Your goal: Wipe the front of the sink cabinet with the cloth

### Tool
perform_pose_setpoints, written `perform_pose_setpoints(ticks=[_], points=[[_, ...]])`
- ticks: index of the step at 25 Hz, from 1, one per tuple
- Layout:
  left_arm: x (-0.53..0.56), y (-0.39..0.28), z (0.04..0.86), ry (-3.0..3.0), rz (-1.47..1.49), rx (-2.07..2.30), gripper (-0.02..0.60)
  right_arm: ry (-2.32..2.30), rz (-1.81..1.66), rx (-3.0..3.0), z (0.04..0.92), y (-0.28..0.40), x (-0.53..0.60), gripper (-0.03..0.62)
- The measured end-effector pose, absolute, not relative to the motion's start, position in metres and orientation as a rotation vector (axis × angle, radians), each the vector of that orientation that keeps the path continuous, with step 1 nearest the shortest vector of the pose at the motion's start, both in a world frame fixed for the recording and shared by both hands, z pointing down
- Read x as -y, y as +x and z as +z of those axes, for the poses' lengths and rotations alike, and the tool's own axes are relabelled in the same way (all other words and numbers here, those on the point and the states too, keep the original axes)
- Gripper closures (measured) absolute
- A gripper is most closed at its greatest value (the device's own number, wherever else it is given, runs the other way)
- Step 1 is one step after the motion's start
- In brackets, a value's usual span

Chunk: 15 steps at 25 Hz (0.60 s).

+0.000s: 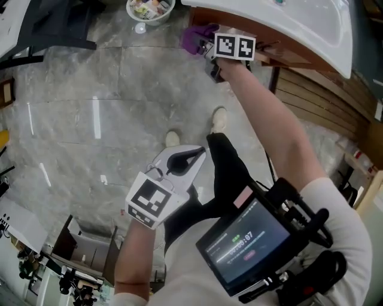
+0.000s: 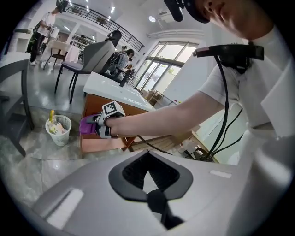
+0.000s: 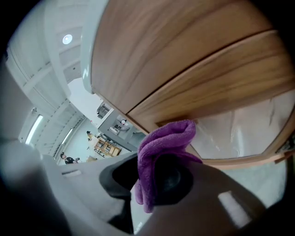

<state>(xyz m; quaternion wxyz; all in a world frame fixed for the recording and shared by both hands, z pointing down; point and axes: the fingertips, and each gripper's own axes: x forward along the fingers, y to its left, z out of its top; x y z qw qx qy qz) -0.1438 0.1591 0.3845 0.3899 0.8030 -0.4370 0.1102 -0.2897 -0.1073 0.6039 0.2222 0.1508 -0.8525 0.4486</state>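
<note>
Purple cloth: soft, fuzzy pile, bunched into a thick rounded fold. It is held up at the cabinet front, just under the sink rim.
Right gripper: its jaws pinch the cloth, which bulges above them and hangs out at one side. The arm is stretched forward, with the square-marker cube on top.
Left gripper: smooth grey shell with black inner pads. Its jaws are pressed together with nothing between them. It is held low by the person's waist, well apart from the cabinet.
Cabinet: warm brown wood with straight grain. The flat fronts are split by a narrow seam, and the lower panel is paler and glossy, with wrinkles like film.
Contact: the cloth's top fold reaches the lower edge of the wood front at a dark recess.
Sink: white, smooth and glossy, with a rounded rim that overhangs the cabinet.
Floor: polished grey marbled tiles with streaks of reflected light.
Basket: white, round and mesh-sided, with scraps inside. It stands on the floor beside the cabinet.
</note>
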Motion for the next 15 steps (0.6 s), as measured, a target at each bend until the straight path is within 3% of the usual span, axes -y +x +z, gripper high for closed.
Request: perform_pose_setpoints(ticks=[15], points=[[-0.130, -0.106, 0.380, 2.126, 0.327, 0.974, 0.577, 0.697, 1.435, 2.340, 0.607, -0.190, 0.165, 0.522]])
